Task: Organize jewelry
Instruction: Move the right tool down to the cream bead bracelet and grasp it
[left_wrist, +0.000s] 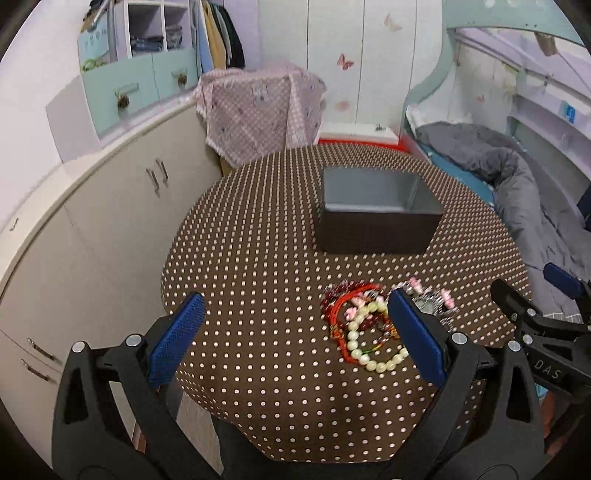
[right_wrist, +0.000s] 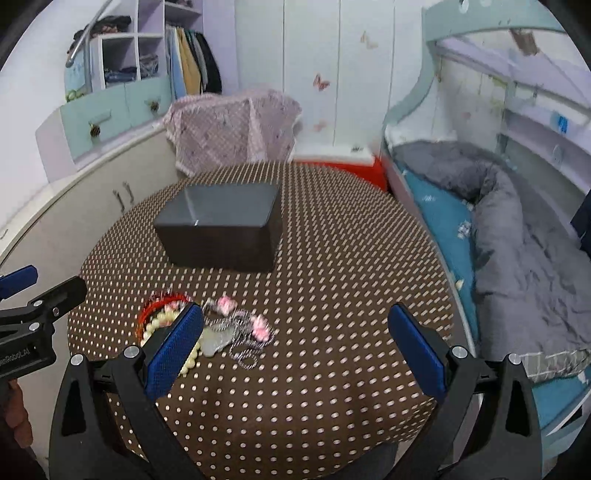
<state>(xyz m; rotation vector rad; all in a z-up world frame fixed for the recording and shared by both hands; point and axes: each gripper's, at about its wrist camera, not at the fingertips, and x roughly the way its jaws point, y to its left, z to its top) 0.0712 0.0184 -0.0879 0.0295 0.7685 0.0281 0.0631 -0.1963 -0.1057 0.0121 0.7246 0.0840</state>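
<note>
a round table (left_wrist: 258, 258) covered in brown cloth with pale dots is seen filling the middle of both views. it is flanked on the left by a long cream cabinet (left_wrist: 103, 229) and on the right by a bed with a rumpled grey quilt (right_wrist: 524, 251) over a blue sheet. beyond the far rim a box draped in pink checked fabric (left_wrist: 258, 110) is seen. on the far half of the table an open dark grey rectangular box (left_wrist: 376, 218) is set, its long axis across the left wrist view and its opening upward; its inside looks bare as far as can be seen.

nearer the front rim, a heap of jewelry is laid flat on the cloth, well apart from the box: a pale green beaded bracelet (left_wrist: 369, 350) touching a red cord bracelet (left_wrist: 343, 317) and dark red beads (left_wrist: 332, 295), with a silver chain with pink charms (right_wrist: 243, 332) just beside them on the right. the heap is partly hidden by a blue finger pad in each view. bare cloth is left between heap and box and to either side.

the left gripper (left_wrist: 295, 336) is held with its blue pads wide apart, nothing between them, over the table's near left part. the right gripper (right_wrist: 295, 347) is likewise spread, empty, right of the heap.
</note>
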